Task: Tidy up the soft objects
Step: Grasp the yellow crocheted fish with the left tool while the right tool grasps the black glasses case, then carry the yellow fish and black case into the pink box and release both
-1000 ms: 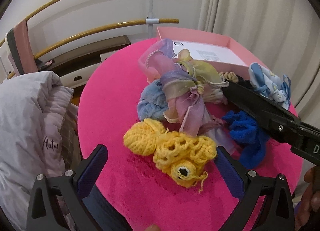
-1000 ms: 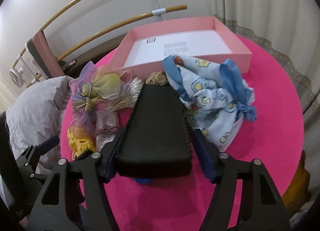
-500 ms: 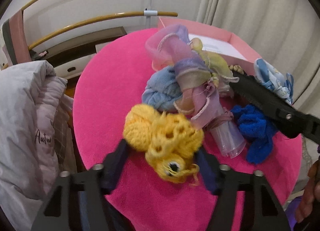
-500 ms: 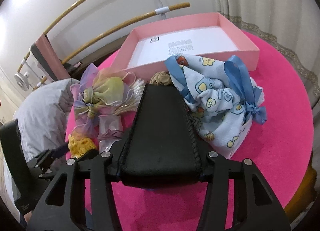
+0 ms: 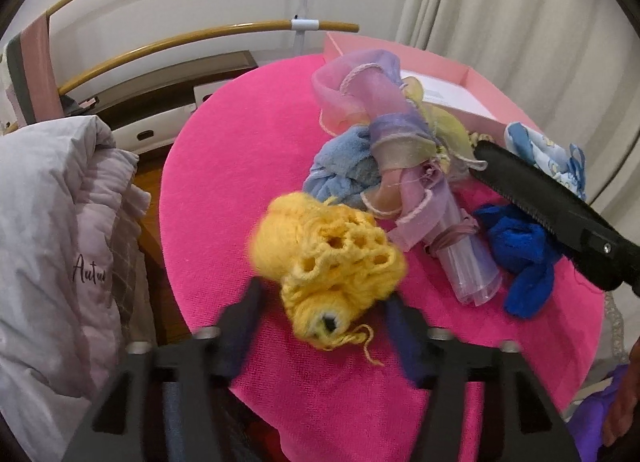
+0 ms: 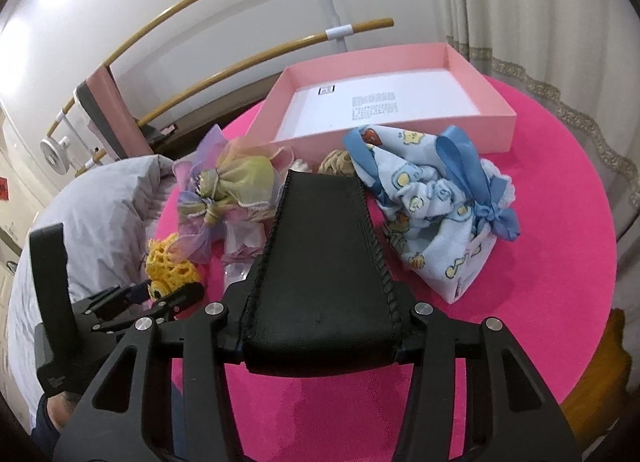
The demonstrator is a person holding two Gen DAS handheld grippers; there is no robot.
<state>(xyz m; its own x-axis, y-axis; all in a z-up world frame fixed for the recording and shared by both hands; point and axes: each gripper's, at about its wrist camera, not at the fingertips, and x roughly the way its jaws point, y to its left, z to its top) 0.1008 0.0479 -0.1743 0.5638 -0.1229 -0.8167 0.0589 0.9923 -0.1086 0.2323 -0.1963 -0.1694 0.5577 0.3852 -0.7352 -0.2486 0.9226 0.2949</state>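
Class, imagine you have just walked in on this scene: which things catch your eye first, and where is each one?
The bright pink table dominates. Near its front edge a yellow crocheted toy sits between the fingers of the left claw, whose jaws are opening. The right claw clamps a black leather pad, and an empty pink box waits at the table's far side.
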